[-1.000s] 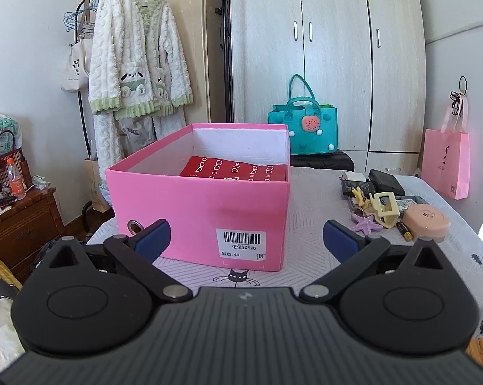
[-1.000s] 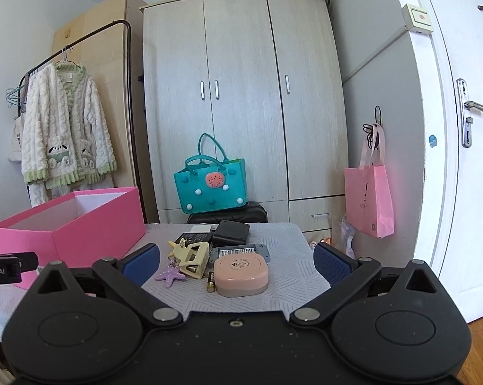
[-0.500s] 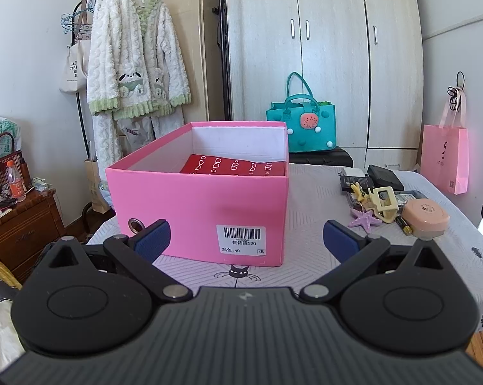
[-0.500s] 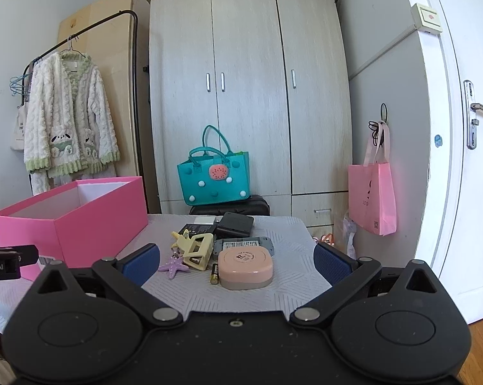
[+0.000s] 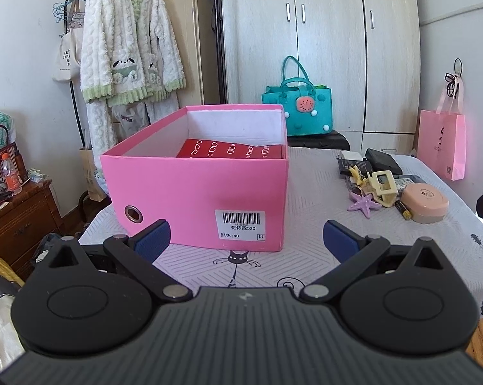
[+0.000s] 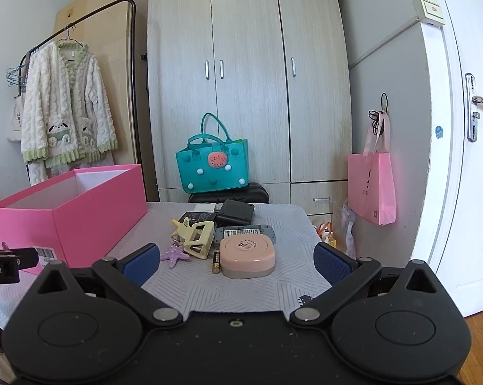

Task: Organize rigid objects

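An open pink box (image 5: 196, 189) (image 6: 65, 215) stands on the left of the table with a red packet (image 5: 232, 150) inside. To its right lies a cluster: a round pink case (image 6: 247, 252) (image 5: 425, 199), a cream hair clip (image 6: 196, 235) (image 5: 382, 184), a purple starfish (image 6: 174, 254) (image 5: 363, 203), a battery (image 6: 215, 261), a grey labelled device (image 6: 244, 232) and black items (image 6: 235, 212). My left gripper (image 5: 246, 240) is open in front of the box. My right gripper (image 6: 236, 261) is open just short of the pink case, holding nothing.
A patterned cloth covers the table (image 5: 305, 192). Behind it stand a wardrobe (image 6: 248, 80), a teal bag (image 6: 212, 166) and a pink paper bag (image 6: 371, 187) on the wall. A clothes rack with a white robe (image 5: 129, 41) and a wooden cabinet (image 5: 20, 218) are to the left.
Both grippers have drifted slightly closer to the table and tilted down a little; the box and the cluster look larger. Both stay open and nothing has been touched.
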`<state>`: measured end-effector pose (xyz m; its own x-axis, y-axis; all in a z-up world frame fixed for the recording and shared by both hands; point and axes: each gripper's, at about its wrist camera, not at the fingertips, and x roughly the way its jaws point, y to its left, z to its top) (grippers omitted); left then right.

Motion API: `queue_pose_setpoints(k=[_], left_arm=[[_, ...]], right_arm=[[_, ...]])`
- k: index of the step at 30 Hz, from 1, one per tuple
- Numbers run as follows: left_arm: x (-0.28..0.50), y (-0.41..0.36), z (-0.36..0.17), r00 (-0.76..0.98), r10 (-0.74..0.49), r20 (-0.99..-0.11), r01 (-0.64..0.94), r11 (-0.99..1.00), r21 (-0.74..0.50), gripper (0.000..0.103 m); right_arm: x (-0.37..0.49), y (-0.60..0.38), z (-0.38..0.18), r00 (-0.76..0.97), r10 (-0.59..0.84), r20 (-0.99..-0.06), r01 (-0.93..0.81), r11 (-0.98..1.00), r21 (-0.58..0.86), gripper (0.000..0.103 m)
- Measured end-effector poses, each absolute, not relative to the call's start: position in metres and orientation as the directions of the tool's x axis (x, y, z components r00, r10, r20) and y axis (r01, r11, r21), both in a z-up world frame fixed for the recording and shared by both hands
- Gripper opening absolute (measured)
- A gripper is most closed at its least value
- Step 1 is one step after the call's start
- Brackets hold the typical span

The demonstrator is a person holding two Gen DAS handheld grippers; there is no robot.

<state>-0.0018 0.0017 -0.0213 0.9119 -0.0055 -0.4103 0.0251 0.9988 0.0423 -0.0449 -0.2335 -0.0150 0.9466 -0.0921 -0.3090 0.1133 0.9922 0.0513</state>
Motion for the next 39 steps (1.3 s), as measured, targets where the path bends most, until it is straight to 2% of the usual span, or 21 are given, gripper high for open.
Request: queue_pose_setpoints(k=[18, 39], left_arm=[[0.002, 0.012, -0.021, 0.887, -0.016, -0.462, 0.013, 1.0, -0.01, 0.102], [0.007, 0.006, -0.025, 0.888, -0.019, -0.459, 0.034, 0.999, 0.025, 0.1]], right_arm=[[-0.039, -0.223, -0.018, 0.943, -0.076, -0.325, 0.091, 0.995, 0.033, 0.103], [-0.03, -0.224, -0.023, 0.933, -0.071, -0.352, 0.084, 0.996, 0.021, 0.103]])
